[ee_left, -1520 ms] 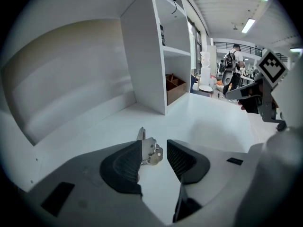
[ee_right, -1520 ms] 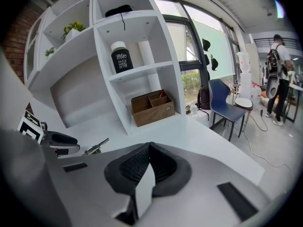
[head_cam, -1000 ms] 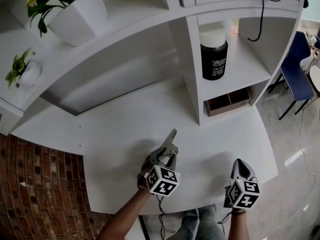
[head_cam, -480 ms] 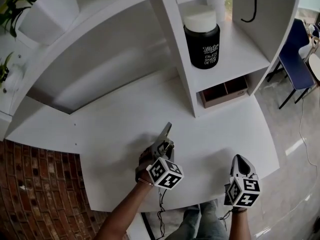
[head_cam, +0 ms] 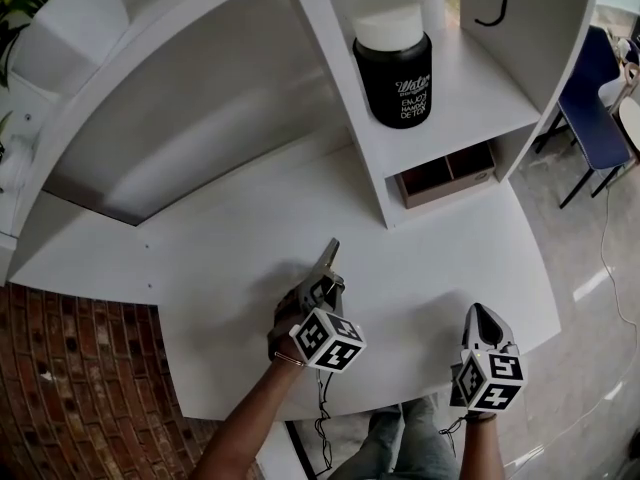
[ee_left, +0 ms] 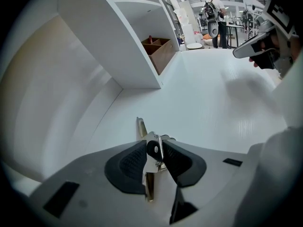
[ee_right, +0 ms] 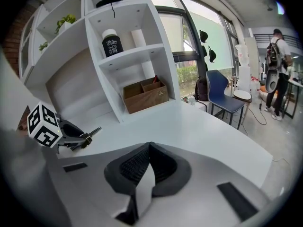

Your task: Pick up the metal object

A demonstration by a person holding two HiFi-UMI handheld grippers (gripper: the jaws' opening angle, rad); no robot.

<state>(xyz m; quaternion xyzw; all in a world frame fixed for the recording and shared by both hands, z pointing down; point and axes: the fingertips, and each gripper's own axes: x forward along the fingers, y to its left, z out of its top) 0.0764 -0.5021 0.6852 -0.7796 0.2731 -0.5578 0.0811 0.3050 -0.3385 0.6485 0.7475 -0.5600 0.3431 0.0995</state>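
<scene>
Left gripper view puts the left gripper (ee_left: 152, 150) with its dark pads pinched on the metal object (ee_left: 140, 126), a thin flat strip whose tip pokes out past them over the white desk (ee_left: 213, 98); the jaws have just been closing onto it. Head view adds the bare forearm coming in from the bottom edge, that gripper tilted steeply down, and the right gripper (head_cam: 482, 320) held low beside it, well apart. Right gripper view shows its jaws pressed together on nothing, and what sort of tool the strip is I cannot make out.
</scene>
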